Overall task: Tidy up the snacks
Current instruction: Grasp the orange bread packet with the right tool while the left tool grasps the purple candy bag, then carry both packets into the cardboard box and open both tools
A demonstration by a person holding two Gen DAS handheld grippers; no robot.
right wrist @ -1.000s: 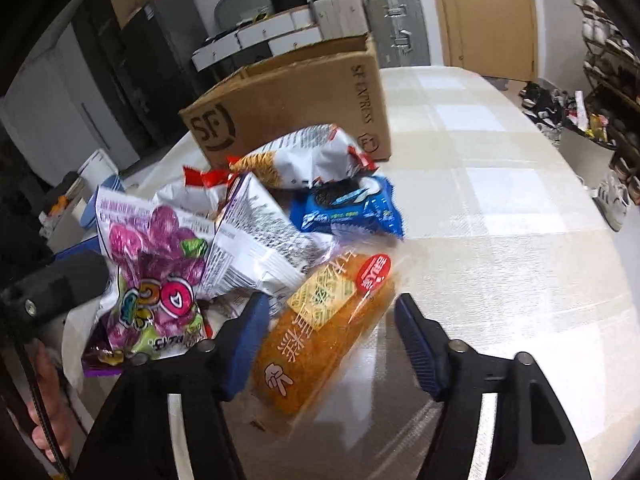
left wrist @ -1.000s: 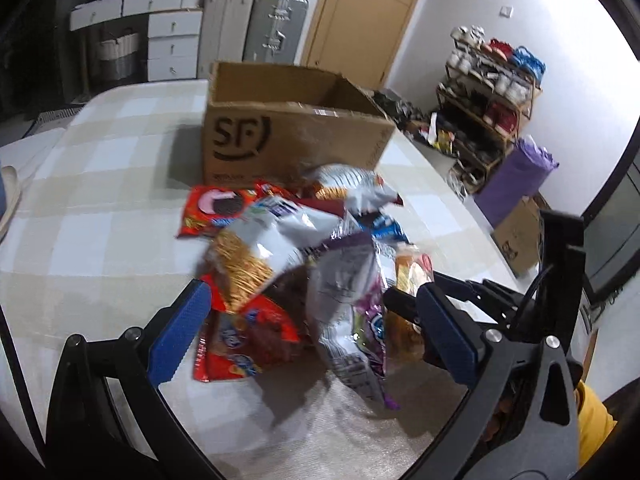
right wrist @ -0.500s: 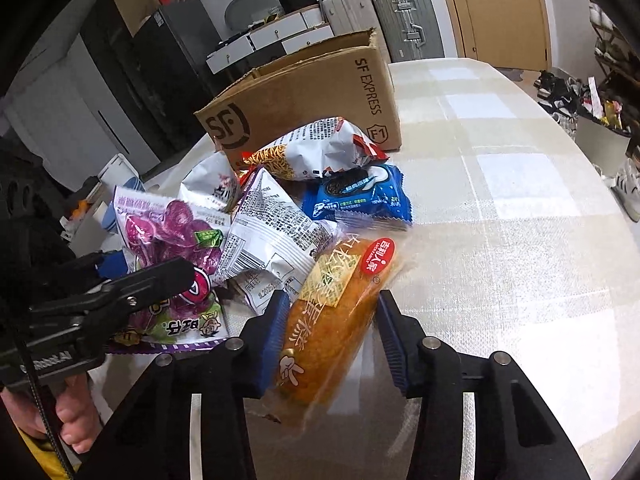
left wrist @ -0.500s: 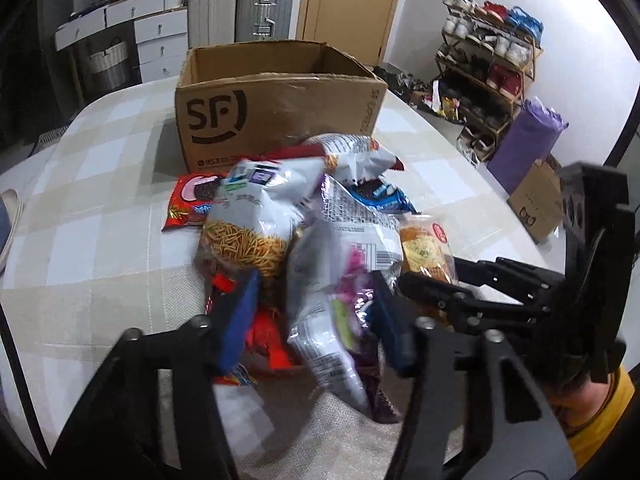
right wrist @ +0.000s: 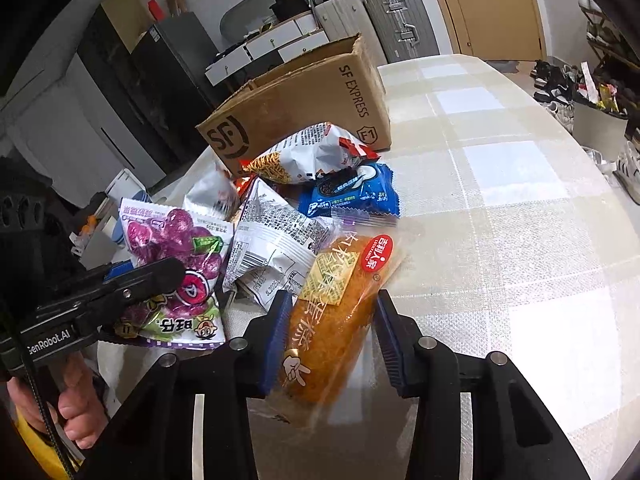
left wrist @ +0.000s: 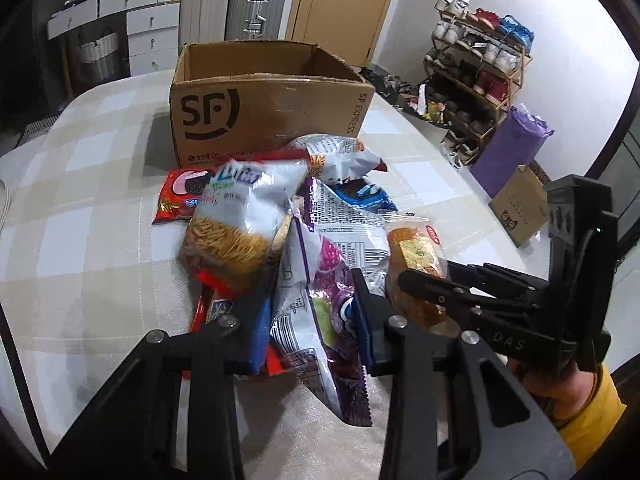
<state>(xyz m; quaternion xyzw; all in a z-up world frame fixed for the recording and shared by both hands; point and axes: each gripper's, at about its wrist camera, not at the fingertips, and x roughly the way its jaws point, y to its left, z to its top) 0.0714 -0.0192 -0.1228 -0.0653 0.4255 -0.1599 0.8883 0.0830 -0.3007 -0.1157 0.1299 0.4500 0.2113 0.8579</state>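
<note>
Left gripper [left wrist: 310, 320] fingers clamped on crinkly purple candy bag [left wrist: 320, 292]; right gripper [right wrist: 330, 338] fingers pinching glossy oblong orange cake packet [right wrist: 332, 312], mid-desk, near corrugated cardboard box [left wrist: 264, 108].

The desk [left wrist: 80, 248] wears a beige-and-white checked cloth. On it stands 1 open cardboard box [left wrist: 264, 112]. Just in front of the box lies a heap of snack packets [left wrist: 280, 240], with a red cookie packet [left wrist: 180, 196] at its left edge.
</note>
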